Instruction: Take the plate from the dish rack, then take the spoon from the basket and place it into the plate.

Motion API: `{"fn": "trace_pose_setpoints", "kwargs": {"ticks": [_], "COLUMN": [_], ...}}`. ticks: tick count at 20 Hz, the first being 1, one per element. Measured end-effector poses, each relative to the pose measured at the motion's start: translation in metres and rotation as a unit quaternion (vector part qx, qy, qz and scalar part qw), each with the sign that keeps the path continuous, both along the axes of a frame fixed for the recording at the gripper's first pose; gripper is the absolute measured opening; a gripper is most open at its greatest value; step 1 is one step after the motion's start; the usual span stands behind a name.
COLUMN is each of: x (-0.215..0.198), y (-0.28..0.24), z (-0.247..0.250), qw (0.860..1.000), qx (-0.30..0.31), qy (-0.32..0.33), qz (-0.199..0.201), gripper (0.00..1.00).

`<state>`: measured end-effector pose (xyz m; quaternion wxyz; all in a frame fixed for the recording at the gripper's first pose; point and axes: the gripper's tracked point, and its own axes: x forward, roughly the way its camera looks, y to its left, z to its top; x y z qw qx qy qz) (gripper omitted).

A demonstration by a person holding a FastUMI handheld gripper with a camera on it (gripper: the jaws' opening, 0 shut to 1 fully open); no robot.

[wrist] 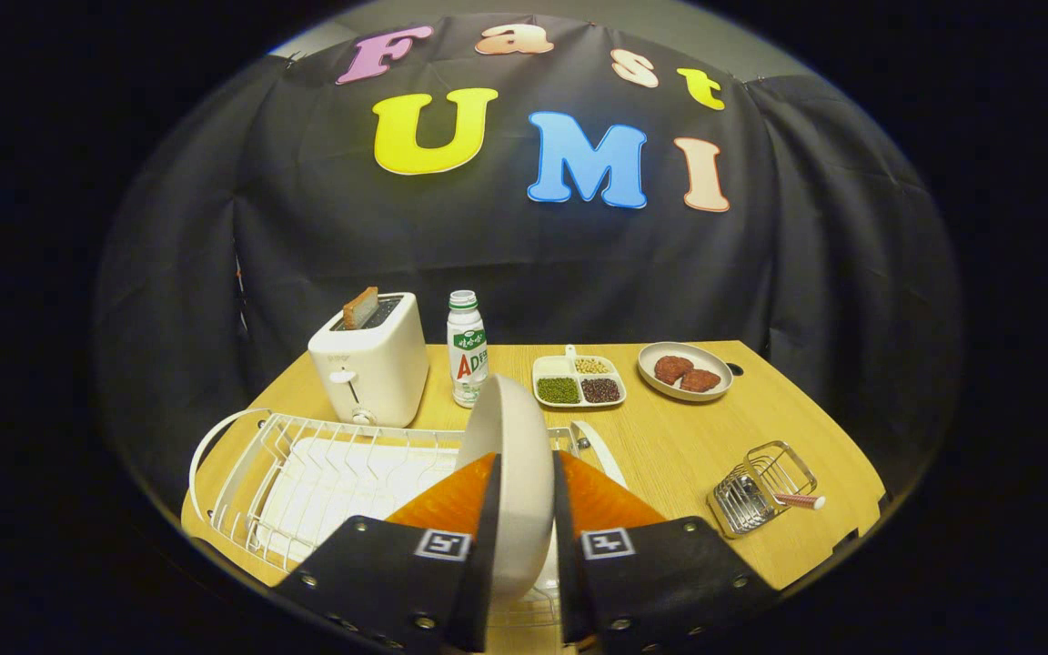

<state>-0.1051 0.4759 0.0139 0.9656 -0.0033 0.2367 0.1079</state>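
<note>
White plate (510, 455) upright on edge; spoon (799, 500) (pink handle) in basket (760, 487).

a light wooden bench (670, 446) stands against a black cloth wall (815, 273) hanging in folds; a strip of pale wall (670, 23) shows above the cloth.

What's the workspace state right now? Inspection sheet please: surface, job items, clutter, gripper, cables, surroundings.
Surface: wooden table.
Job's things: plate on edge between the jaws, over the dish rack; spoon handle sticking out of the wire basket, beyond the right finger.
Clutter: toaster with a slice in it, bottle, divided tray of beans, dish of patties, all beyond the rack.
Grippers: gripper jaws shut on the plate.
Cables: nothing seen.
Surroundings: black cloth wall behind the table.
</note>
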Motion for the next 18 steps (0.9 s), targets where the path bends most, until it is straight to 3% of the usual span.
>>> {"fn": "trace_pose_setpoints", "kwargs": {"ticks": [5,7,10,18], "x": [0.006,0.009,0.014,0.000], "y": [-0.010,-0.017,-0.015,-0.004], "z": [-0.001,0.006,0.021,0.071], "qw": [0.996,0.992,0.987,0.962], "qx": [-0.076,-0.109,-0.139,-0.255], "qy": [0.011,0.007,-0.005,-0.075], "qz": [-0.041,-0.063,-0.076,-0.060], "gripper": [0.20,0.09,0.09,0.09]}}
